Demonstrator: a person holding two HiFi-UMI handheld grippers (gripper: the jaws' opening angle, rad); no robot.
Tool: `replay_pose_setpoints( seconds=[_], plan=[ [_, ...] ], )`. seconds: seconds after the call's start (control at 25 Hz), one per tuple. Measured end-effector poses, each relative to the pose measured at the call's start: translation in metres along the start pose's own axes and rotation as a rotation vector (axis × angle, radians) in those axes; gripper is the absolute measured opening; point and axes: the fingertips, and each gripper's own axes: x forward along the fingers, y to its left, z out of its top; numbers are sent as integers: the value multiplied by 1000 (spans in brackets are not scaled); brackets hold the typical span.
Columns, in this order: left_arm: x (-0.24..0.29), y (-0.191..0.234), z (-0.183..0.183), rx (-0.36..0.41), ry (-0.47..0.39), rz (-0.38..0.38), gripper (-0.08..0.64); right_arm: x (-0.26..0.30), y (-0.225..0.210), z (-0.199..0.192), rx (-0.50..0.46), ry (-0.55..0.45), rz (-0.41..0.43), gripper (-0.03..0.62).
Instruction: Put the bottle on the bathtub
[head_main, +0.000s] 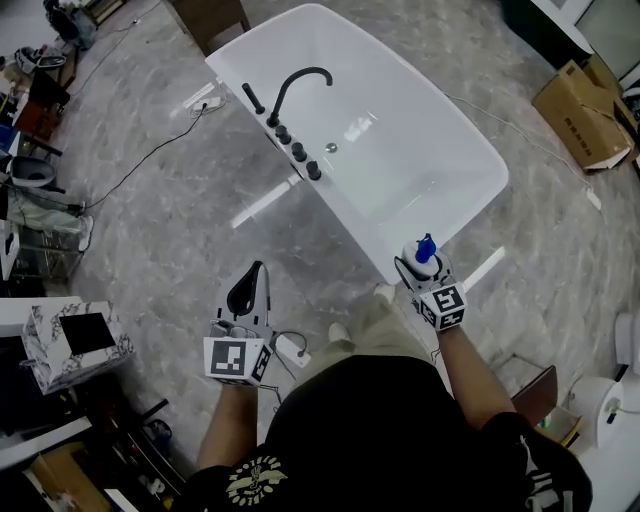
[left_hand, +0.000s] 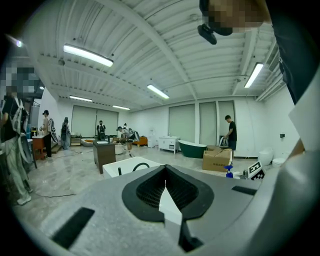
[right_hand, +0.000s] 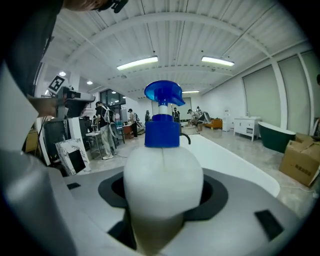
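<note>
A white bottle (right_hand: 162, 185) with a blue pump top (head_main: 425, 247) stands upright in my right gripper (head_main: 424, 272), whose jaws are shut on its body. In the head view it hangs just off the near corner of the white bathtub (head_main: 470, 150), over the floor. The tub carries a black curved faucet (head_main: 298, 82) and several black knobs on its left rim. My left gripper (head_main: 247, 290) is held low to the left, jaws shut on nothing, well away from the tub. From the left gripper view the bottle (left_hand: 228, 171) shows small at the right.
Cardboard boxes (head_main: 582, 110) lie at the far right. A marble-patterned box (head_main: 75, 340) and cluttered racks stand at the left. A cable (head_main: 150, 150) runs over the grey floor left of the tub. People (left_hand: 230, 132) stand about the hall.
</note>
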Motion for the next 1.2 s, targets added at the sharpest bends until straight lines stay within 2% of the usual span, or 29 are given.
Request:
replay_pose_setpoints(
  seconds=[0.2,0.56,0.68,0.92,1.2],
  plan=[
    [2,5,-14,1,45,36,9,34,-20,-59,28,115,-2,259],
    [4,12,-21,-17,94,125,9,107,-24,-140,-51,302,119,259],
    [0,12,-27,-19,113,144,9,131,-19,-159,-45,335,154,259],
    [-13,13,-49,-58,170,188,9,171,-22,-161,67,310,146,259],
    [-13,7,-58,-66,185,170,9,210,-29,-145,57,255,141,259]
  ],
)
